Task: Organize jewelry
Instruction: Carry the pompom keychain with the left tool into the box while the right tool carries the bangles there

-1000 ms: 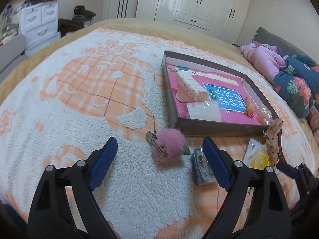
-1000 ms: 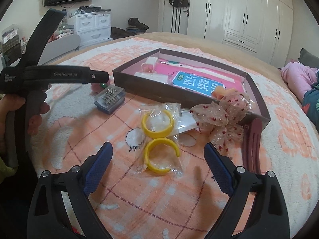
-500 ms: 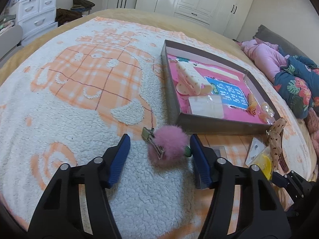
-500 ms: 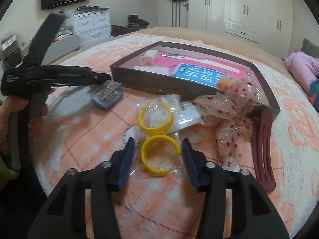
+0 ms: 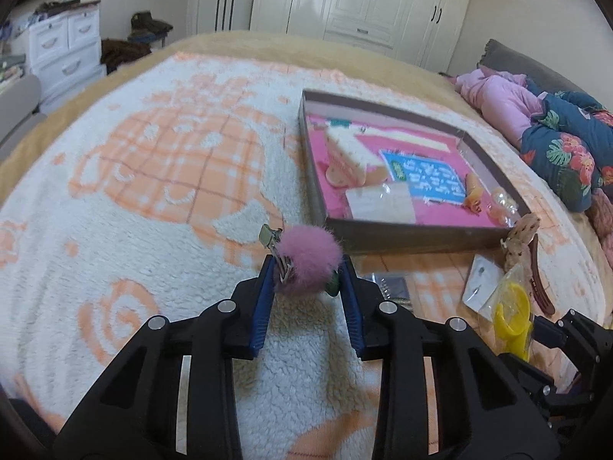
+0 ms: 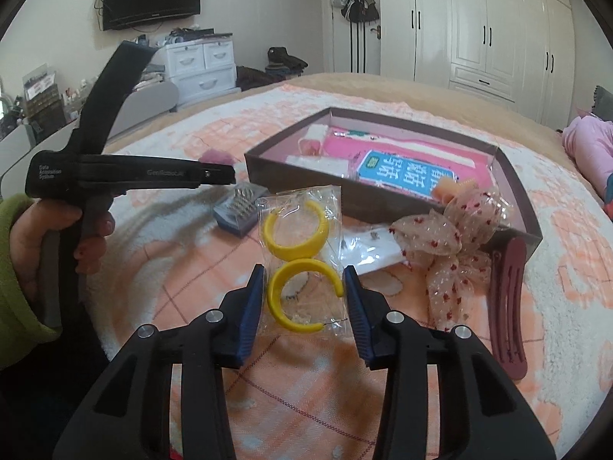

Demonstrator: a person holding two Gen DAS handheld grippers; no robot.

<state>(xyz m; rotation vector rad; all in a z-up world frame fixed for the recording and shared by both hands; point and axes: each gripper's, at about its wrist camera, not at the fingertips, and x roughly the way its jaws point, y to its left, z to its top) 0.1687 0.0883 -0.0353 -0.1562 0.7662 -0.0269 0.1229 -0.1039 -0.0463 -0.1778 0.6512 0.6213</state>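
A fluffy pink pompom hair clip (image 5: 310, 255) with a metal clasp sits on the fleecy blanket, and my left gripper (image 5: 306, 268) is closing on it, blue pads pressing both sides. In the right wrist view a clear bag with two yellow hoop earrings (image 6: 297, 230) stands between the blue pads of my right gripper (image 6: 304, 272), which is closing and pinches the bag's edges. The brown shallow box (image 5: 402, 235) with a pink lining lies just beyond both grippers and holds several small packets.
A small clear case of studs (image 6: 239, 211), a white earring card (image 6: 371, 249), a dotted lace bow (image 6: 444, 237) and a dark red hair clip (image 6: 505, 299) lie in front of the box (image 6: 337, 188). A hand in a green sleeve (image 6: 23, 253) holds the left tool. Folded clothes (image 5: 555, 134) lie far right.
Both pairs of jaws have closed in from wide open. The left now squeezes the pompom clip. The right now pinches the earring bag, which stands more upright than before.
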